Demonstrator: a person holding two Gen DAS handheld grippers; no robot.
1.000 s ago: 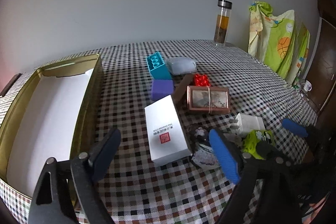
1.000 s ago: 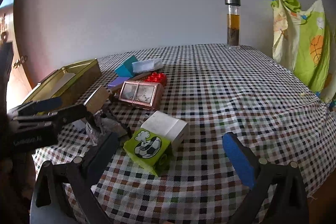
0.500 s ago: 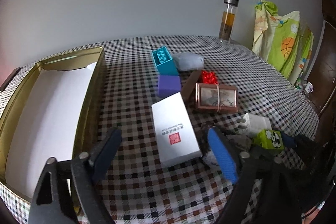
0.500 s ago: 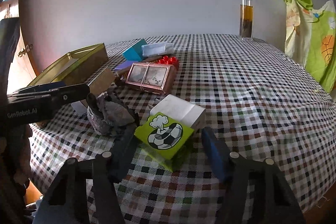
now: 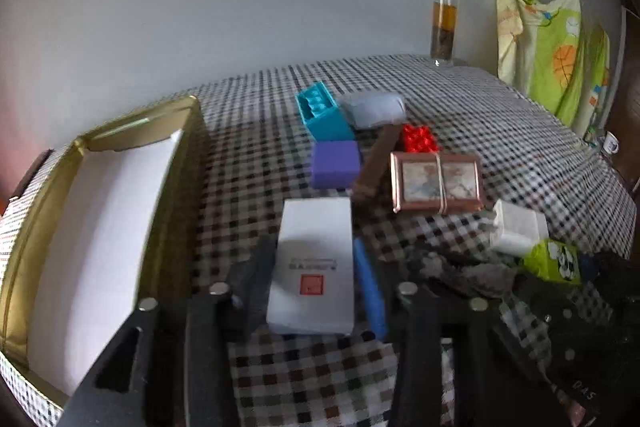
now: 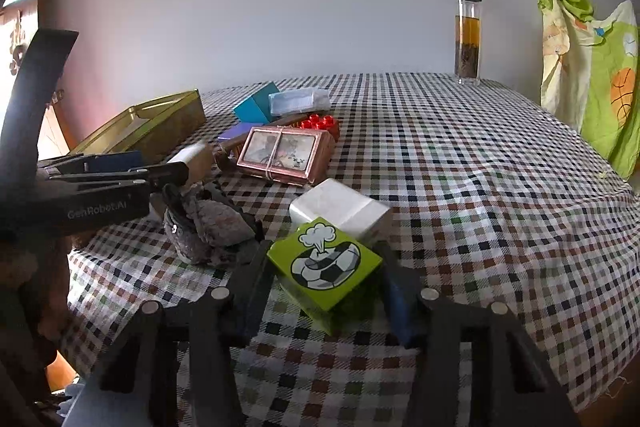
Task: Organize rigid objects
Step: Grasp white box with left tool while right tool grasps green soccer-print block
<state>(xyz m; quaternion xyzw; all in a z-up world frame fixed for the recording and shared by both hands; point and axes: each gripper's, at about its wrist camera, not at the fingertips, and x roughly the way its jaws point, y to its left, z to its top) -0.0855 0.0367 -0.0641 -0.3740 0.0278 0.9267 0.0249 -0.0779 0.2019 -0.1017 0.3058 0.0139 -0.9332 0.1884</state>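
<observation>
We see the left tongs (image 5: pixel 312 283) flanking the white box (image 5: pixel 314 267) on the checked surface (image 5: pixel 500 131), apparently pinching it, beside the gold tin (image 5: pixel 188 131). The right tongs (image 6: pixel 326 281) close on the green block (image 6: pixel 324 267), which touches the white cube (image 6: pixel 340 211).

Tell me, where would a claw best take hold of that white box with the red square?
Across its two long side faces, coming in low from the near short end. The white box lies flat on the checked tablecloth, long axis pointing away, narrow enough to fit between the fingers. The left claw already straddles it that way, a finger along each side.
</observation>
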